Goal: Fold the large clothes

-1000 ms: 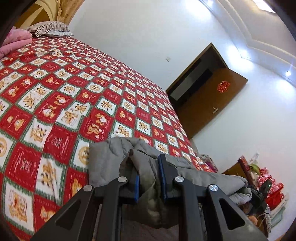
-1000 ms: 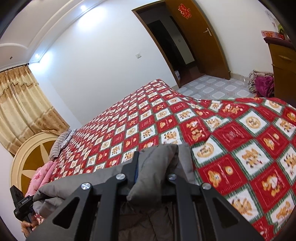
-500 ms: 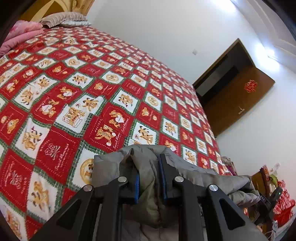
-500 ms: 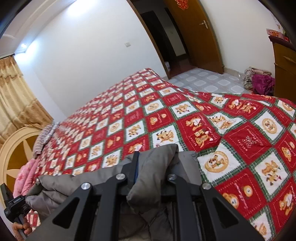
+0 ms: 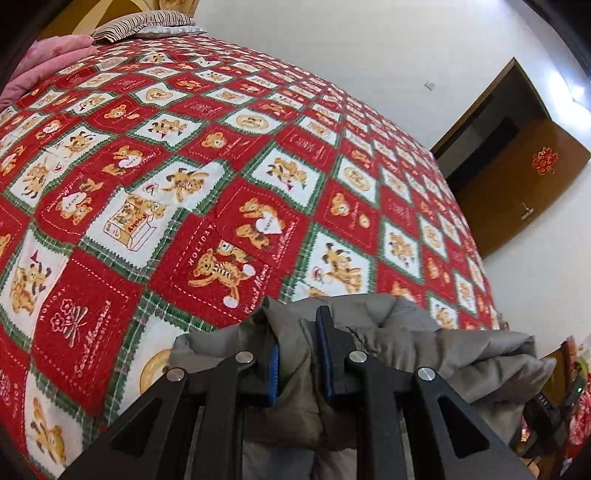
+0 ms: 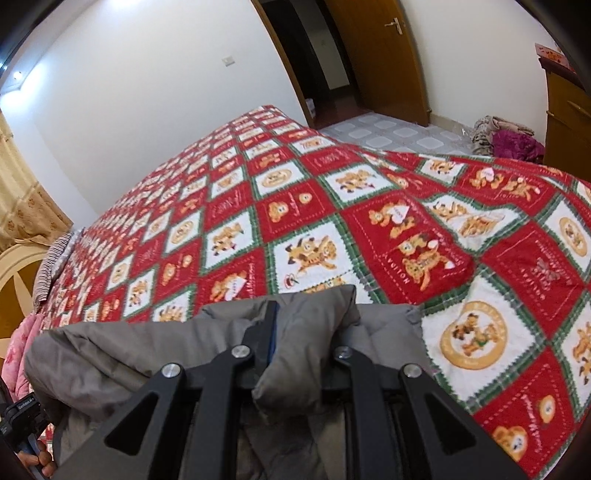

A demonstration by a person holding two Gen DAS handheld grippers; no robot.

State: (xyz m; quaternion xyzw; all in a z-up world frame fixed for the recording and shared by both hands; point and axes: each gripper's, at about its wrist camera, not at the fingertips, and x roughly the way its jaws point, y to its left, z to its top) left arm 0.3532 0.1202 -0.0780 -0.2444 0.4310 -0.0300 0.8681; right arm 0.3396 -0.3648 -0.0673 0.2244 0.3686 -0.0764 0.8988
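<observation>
Grey and puffy, the big jacket sits at the bottom of both views, just above the red, white and green bear quilt on the bed. The left gripper is squeezed tight on a fold of the jacket, with cloth bunched between its blue pads. The right gripper is also clamped on a thick fold of the jacket. A striped pillow lies at the top left of the left view. A brown door stands at the top of the right view.
</observation>
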